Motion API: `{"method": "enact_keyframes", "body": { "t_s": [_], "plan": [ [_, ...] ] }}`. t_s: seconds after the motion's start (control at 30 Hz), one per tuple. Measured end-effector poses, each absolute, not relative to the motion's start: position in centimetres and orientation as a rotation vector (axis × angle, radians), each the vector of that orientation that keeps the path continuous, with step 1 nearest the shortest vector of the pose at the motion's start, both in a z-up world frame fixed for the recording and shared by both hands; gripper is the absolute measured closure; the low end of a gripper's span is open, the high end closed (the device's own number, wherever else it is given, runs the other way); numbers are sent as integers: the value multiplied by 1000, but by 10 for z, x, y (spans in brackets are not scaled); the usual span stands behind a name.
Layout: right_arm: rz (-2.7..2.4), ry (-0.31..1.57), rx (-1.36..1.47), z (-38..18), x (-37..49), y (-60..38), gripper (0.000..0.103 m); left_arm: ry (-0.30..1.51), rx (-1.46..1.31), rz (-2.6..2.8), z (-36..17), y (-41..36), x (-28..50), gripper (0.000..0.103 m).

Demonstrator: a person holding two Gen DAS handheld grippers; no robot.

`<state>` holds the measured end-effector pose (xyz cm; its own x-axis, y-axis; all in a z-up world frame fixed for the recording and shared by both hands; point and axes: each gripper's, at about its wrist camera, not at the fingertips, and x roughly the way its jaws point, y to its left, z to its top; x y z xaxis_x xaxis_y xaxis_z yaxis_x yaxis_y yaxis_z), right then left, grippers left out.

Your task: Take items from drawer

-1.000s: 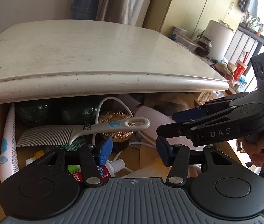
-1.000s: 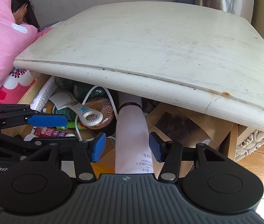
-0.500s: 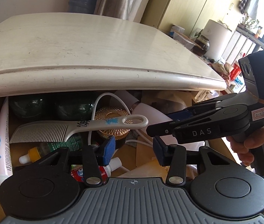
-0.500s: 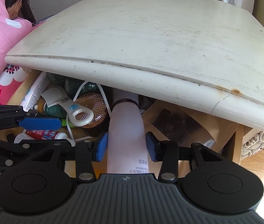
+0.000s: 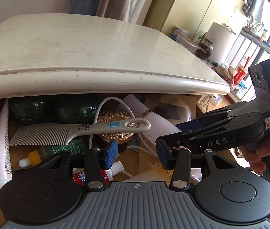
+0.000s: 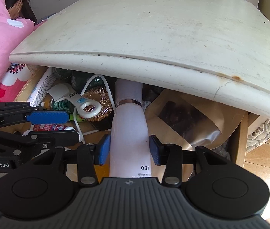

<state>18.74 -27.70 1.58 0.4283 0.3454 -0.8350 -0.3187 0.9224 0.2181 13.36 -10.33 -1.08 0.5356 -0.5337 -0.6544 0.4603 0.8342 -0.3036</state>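
The open drawer [image 6: 242, 133] sits under a worn cream tabletop [image 6: 163, 28], crammed with toiletries. A tall pale pink bottle [image 6: 129, 133] with a metal band lies lengthwise at its middle, neck toward the back, printed label toward the camera. The right gripper [image 6: 129, 150] straddles this bottle – its jaws have just been closing, and the blue pads [image 6: 102, 149] now sit against both sides of the body, clamped on it.

Left of the bottle, a cream comb [image 5: 77, 131] with a ring handle rests across a gold ribbed jar lid [image 5: 116, 122]; a white cable [image 5: 100, 110] loops around that lid. Beneath the comb lie a small green dropper bottle [image 5: 58, 148] and a red-and-white tube [image 6: 53, 127]. A long white tube [image 5: 1, 143] runs along the drawer's left wall, and two dark green glass jars [image 5: 28, 110] stand at the back. To the bottle's right lies a brown kraft pouch [image 6: 188, 118] with a clear window.

The left gripper [image 5: 137, 152] hovers above the clutter near the drawer's front – its jaws have also just been narrowing, yet stand partly apart with nothing between the pads. A hand [image 5: 264, 152] holds the other gripper's handle at the right edge of the left wrist view.
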Motion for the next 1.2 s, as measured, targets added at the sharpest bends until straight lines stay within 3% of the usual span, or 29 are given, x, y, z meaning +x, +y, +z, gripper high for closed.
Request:
{"method": "enact_keyframes", "body": {
  "t_s": [0.37, 1.2],
  "plan": [
    [424, 1080, 42, 22, 175, -283, 58, 818, -99, -602, -12, -103, 134, 57],
    [343, 1169, 390, 12, 167, -315, 55, 817, -101, -623, -12, -102, 132, 57]
  ]
}}
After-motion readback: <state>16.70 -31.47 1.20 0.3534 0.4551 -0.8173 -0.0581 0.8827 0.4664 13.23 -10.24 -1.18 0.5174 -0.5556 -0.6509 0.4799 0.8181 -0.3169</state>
